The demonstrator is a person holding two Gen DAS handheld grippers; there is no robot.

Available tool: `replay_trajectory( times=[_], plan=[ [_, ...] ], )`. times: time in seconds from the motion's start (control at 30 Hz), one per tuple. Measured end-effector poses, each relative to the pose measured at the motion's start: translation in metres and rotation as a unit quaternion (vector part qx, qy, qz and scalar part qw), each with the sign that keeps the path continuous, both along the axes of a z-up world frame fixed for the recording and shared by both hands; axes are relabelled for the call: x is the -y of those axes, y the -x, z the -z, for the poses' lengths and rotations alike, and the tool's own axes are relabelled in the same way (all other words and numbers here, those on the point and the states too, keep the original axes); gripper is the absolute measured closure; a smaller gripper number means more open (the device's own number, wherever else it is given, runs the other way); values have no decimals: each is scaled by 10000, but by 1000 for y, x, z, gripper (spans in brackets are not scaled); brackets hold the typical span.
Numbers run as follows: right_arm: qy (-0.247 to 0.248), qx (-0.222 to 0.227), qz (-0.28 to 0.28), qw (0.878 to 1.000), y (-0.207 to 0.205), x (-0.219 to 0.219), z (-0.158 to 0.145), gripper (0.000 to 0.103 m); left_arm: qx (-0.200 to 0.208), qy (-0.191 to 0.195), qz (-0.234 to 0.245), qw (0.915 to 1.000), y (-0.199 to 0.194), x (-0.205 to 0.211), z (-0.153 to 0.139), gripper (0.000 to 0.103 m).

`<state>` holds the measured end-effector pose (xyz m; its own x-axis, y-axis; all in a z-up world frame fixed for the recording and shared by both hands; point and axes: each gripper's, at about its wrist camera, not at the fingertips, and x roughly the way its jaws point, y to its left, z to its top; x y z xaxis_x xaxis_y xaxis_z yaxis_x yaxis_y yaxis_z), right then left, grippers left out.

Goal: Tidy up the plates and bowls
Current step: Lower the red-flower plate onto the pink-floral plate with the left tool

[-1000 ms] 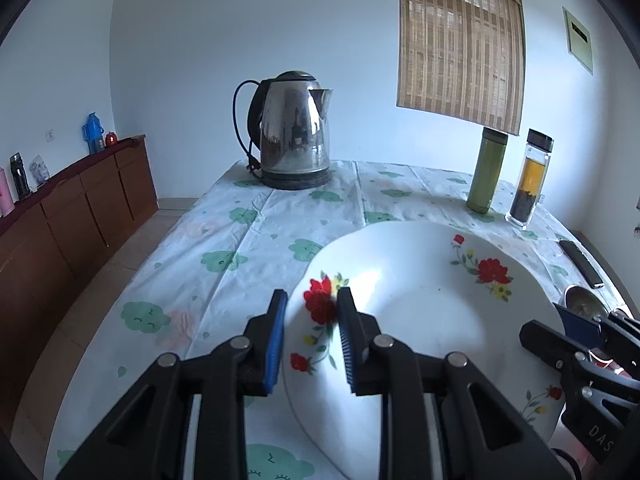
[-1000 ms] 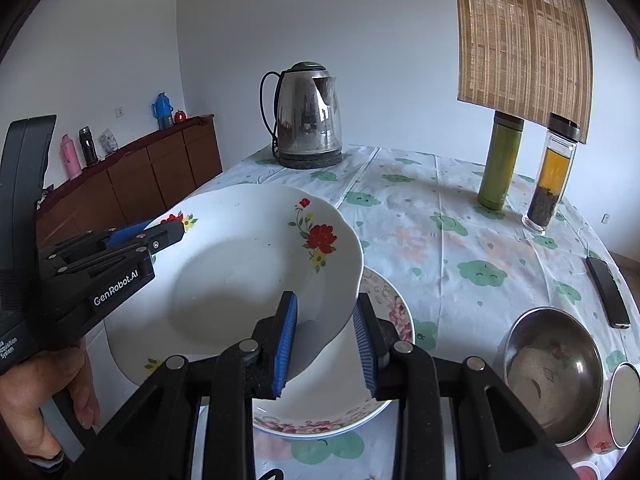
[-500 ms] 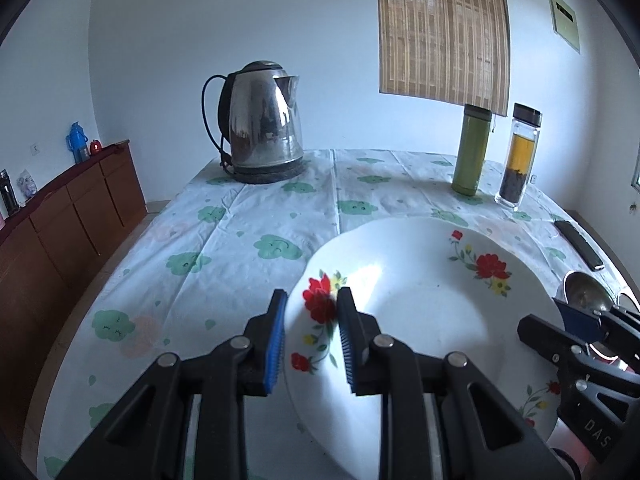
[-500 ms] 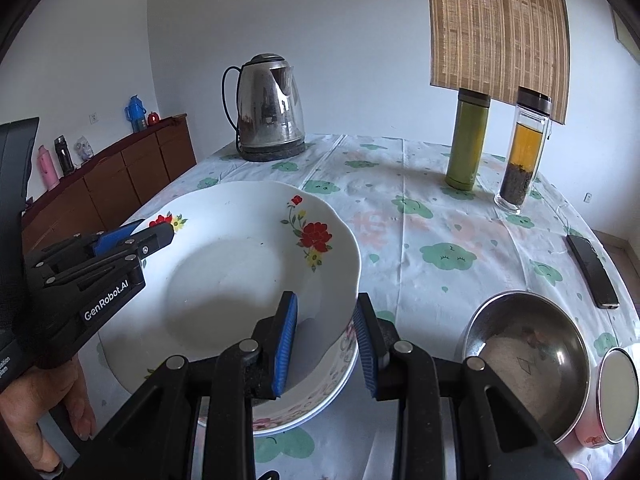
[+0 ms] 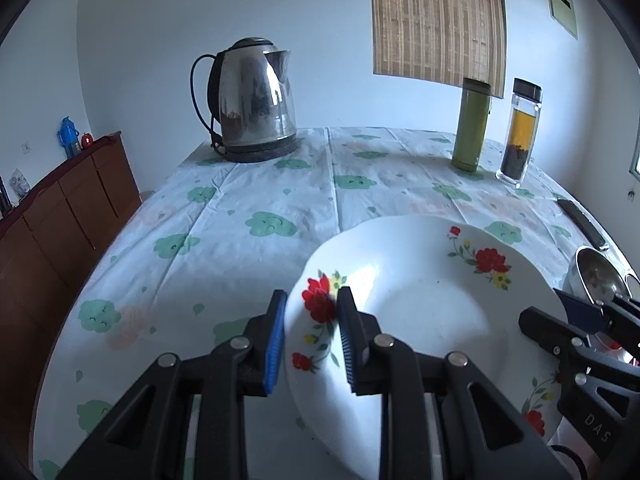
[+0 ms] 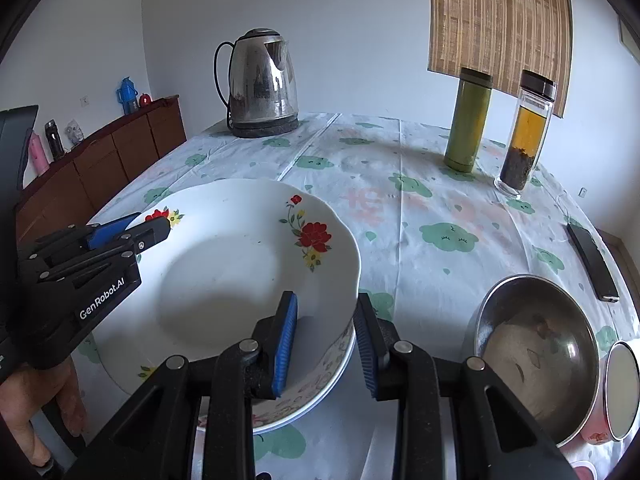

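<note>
A white deep plate with red flowers (image 5: 424, 304) (image 6: 240, 264) is held between both grippers. My left gripper (image 5: 310, 340) pinches its left rim, and it shows at the left in the right wrist view (image 6: 132, 228). My right gripper (image 6: 326, 344) pinches its near right rim, and it shows at the right in the left wrist view (image 5: 576, 316). The plate rests on or just above a second plate with a pink flower rim (image 6: 320, 384) on the table.
A steel bowl (image 6: 536, 356) and a white cup (image 6: 620, 388) sit at the right. A kettle (image 6: 262, 84), a green flask (image 6: 468, 120), a tea bottle (image 6: 528, 128) and a black remote (image 6: 592, 260) stand on the flowered tablecloth (image 6: 420, 208). A wooden sideboard (image 5: 60, 208) is left.
Both grippers have lowered the white plate down onto the pink-rimmed plate below it. Both still grip the rim.
</note>
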<state>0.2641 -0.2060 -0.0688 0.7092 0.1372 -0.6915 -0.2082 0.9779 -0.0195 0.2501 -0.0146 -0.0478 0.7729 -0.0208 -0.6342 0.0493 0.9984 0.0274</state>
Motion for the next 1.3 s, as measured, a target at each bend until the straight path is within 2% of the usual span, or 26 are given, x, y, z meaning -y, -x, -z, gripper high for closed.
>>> replay_trajectory(
  times=[0.73, 1.3],
  plan=[
    [193, -204, 101, 9996, -8, 2, 13, 72, -210, -164, 179, 9995, -3, 9, 16, 79],
    [325, -276, 48, 9991, -10, 0, 20, 70, -175, -292, 230, 9992, -2, 11, 21, 77]
  ],
)
